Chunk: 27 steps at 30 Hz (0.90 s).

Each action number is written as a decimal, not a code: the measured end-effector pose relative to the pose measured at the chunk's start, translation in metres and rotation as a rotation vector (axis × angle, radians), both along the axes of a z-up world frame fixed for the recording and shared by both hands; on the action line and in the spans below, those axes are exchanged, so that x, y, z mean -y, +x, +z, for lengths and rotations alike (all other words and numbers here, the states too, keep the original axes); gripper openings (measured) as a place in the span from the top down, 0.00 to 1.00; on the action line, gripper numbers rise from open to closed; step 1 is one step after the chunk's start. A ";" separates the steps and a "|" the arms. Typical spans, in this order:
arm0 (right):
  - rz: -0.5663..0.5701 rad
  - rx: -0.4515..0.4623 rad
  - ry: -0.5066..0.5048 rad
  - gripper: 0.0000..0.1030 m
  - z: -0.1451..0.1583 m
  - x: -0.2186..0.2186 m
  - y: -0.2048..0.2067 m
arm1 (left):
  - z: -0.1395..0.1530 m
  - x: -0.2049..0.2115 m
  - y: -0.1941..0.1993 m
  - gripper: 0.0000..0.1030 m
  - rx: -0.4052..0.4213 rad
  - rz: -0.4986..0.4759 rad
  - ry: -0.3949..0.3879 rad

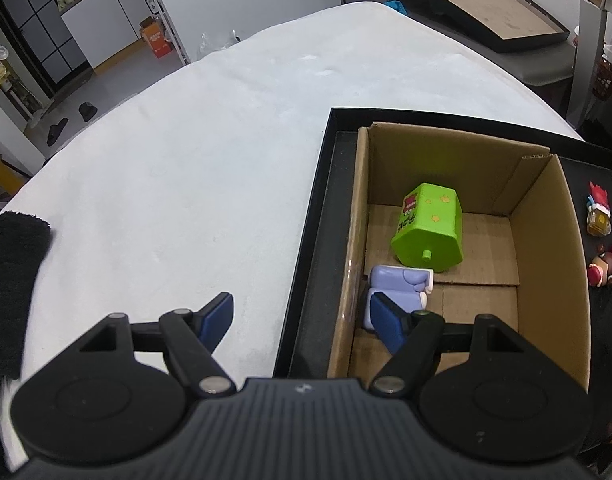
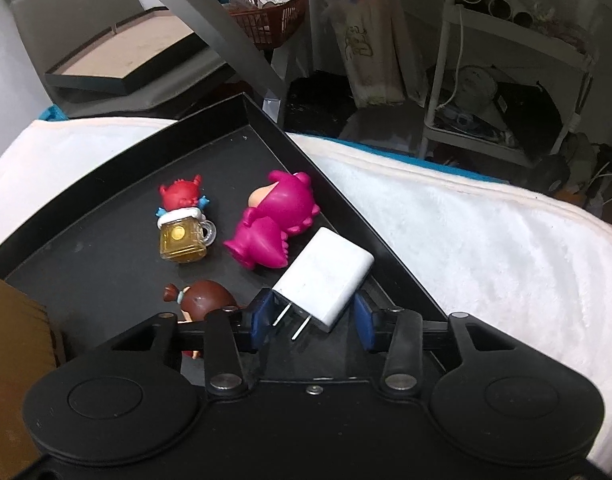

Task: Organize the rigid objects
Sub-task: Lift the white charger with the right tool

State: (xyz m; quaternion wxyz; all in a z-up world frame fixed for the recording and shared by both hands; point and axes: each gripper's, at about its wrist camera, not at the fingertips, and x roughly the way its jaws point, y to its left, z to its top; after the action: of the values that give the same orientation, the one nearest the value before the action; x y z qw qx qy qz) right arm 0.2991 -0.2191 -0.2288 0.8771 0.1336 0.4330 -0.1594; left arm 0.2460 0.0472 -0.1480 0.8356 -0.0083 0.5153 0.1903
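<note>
White charger (image 2: pixel 325 280) lying flat on the floor of the black tray (image 2: pixel 106 248), plug end with two metal prongs between the blue pads of the right gripper (image 2: pixel 313 299). Fingers apart, one pad at each side of the charger, close but not clearly pressing. Smooth, rounded block, matte plastic.

Just beyond the left finger: a magenta figure (image 2: pixel 278 224) on its side, glossy and bulbous. Further left, a red figure with a clear yellow mug (image 2: pixel 184 220). Beside the left finger, a brown-haired figure (image 2: pixel 206 300), lower part hidden behind the finger linkage. Beyond the right finger, the tray's low wall, then a white fleecy cloth (image 2: pixel 465 240).

Left gripper (image 1: pixel 302 304) spread wide, nothing between the fingers. Under the right finger, a cardboard box (image 1: pixel 545 240) standing inside the tray, corrugated and open at the top. Inside, right behind that fingertip, a pale purple figure (image 1: pixel 397 288), partly covered. Further ahead, a green angular toy (image 1: pixel 427 232) tipped over, small peg on its base. Left of the left finger, dark fuzzy fabric (image 1: pixel 14 280), cut off by the edge, hard to identify.
</note>
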 end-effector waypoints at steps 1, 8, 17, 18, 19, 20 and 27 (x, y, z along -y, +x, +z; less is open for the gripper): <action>0.002 0.005 0.004 0.61 0.002 0.001 -0.001 | 0.000 0.000 -0.001 0.28 -0.001 0.000 -0.003; 0.008 0.050 0.044 0.72 0.018 0.003 -0.011 | 0.002 -0.001 -0.008 0.28 0.004 0.002 0.001; 0.025 0.075 0.078 0.73 0.024 0.004 -0.019 | 0.011 -0.003 -0.018 0.28 0.023 0.017 0.004; 0.025 0.080 0.084 0.74 0.026 0.004 -0.020 | 0.012 -0.002 -0.018 0.28 0.025 0.017 0.005; 0.024 0.086 0.092 0.74 0.028 0.005 -0.021 | 0.013 -0.002 -0.019 0.28 0.026 0.016 0.007; 0.023 0.091 0.100 0.74 0.030 0.006 -0.022 | 0.014 -0.001 -0.019 0.28 0.028 0.015 0.009; 0.031 0.132 0.160 0.74 0.044 0.012 -0.031 | 0.017 0.001 -0.021 0.28 0.036 0.016 0.013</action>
State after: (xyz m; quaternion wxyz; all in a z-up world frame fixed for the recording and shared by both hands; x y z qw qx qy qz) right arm 0.2680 -0.2314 -0.1848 0.8927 0.2065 0.3876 -0.1015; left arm 0.2250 0.0465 -0.1310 0.8432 -0.0101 0.4989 0.2000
